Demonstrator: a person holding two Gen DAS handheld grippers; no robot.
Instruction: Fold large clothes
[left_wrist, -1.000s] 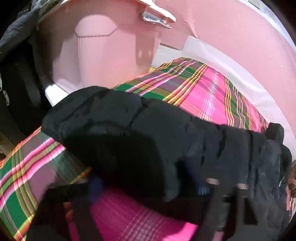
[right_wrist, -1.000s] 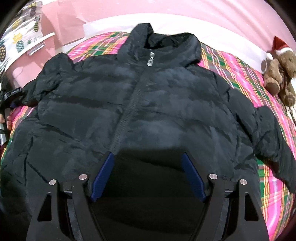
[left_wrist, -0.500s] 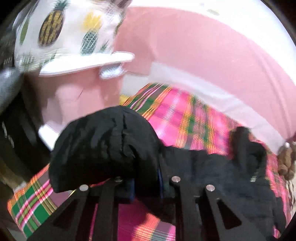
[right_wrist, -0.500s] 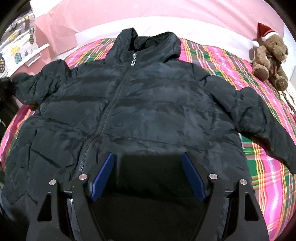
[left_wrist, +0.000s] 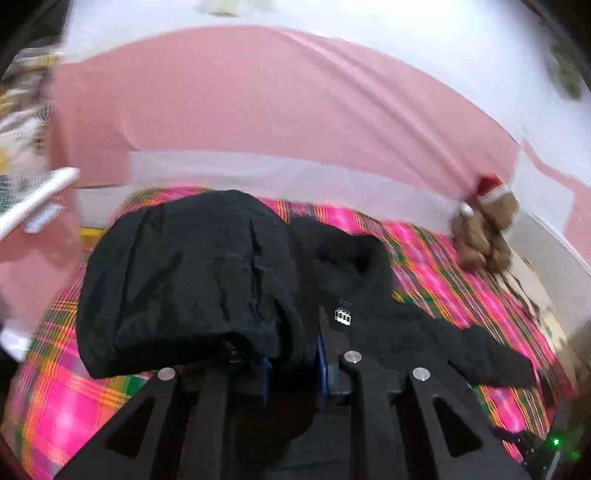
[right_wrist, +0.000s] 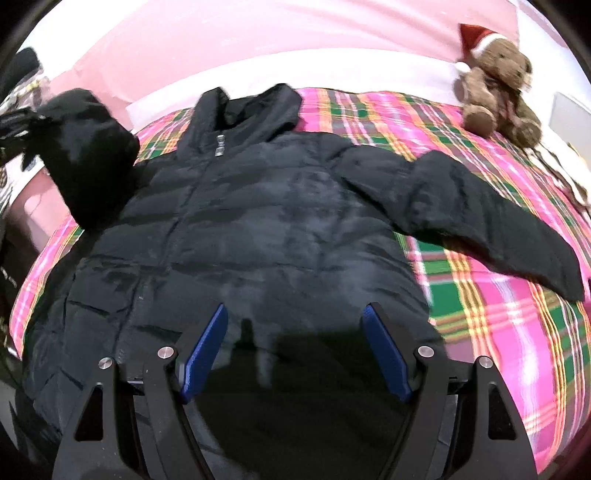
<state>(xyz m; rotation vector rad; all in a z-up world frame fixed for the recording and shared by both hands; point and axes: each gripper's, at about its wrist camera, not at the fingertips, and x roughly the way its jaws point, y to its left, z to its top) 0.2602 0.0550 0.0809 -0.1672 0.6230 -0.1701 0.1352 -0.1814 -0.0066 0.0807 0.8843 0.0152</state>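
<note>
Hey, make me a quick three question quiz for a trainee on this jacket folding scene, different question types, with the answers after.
1. True or false: the right gripper is clamped on the black jacket.
2. Which sleeve is lifted off the plaid blanket? A) the sleeve held by the left gripper B) the sleeve nearest the teddy bear C) neither
3. Fill in: the teddy bear wears a red ____.

Key: 1 false, its jaws stand open and empty above the jacket. 2 A. 3 hat.
</note>
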